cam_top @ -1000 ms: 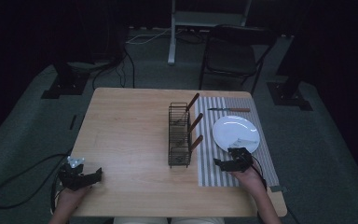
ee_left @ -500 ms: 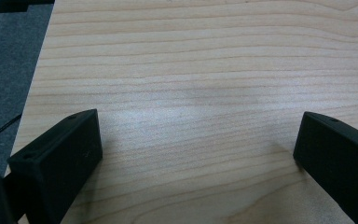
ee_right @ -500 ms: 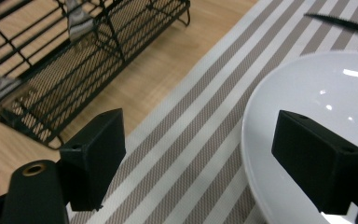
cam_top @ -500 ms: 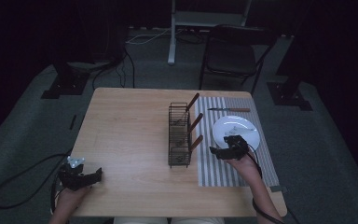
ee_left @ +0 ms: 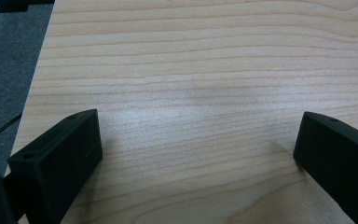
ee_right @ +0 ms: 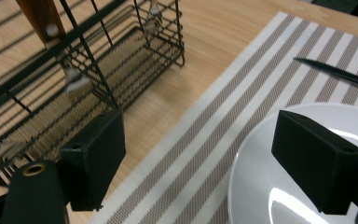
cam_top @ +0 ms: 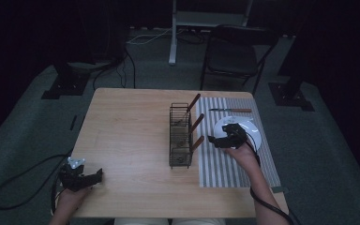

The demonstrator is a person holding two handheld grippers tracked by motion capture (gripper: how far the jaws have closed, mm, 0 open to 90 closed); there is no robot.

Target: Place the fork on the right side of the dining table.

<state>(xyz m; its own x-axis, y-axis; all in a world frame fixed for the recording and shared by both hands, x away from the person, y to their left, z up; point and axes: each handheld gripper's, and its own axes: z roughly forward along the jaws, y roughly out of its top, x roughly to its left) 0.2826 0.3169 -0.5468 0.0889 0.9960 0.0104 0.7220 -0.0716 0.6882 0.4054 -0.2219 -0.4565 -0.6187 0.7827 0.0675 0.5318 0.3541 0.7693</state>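
Two grippers are working over the wooden tabletop [cam_top: 126, 126]: the right gripper [ee_right: 200, 158] is hovering with fingers spread and empty, one over the white plate [ee_right: 261, 186], one near the wire rack [cam_top: 180, 136] holding wooden-handled utensils [cam_top: 194, 123]; the left gripper [ee_left: 198, 154] is resting near the front-left corner, fingers released. One knife [cam_top: 230, 110] is lying on the striped mat [cam_top: 229, 164]
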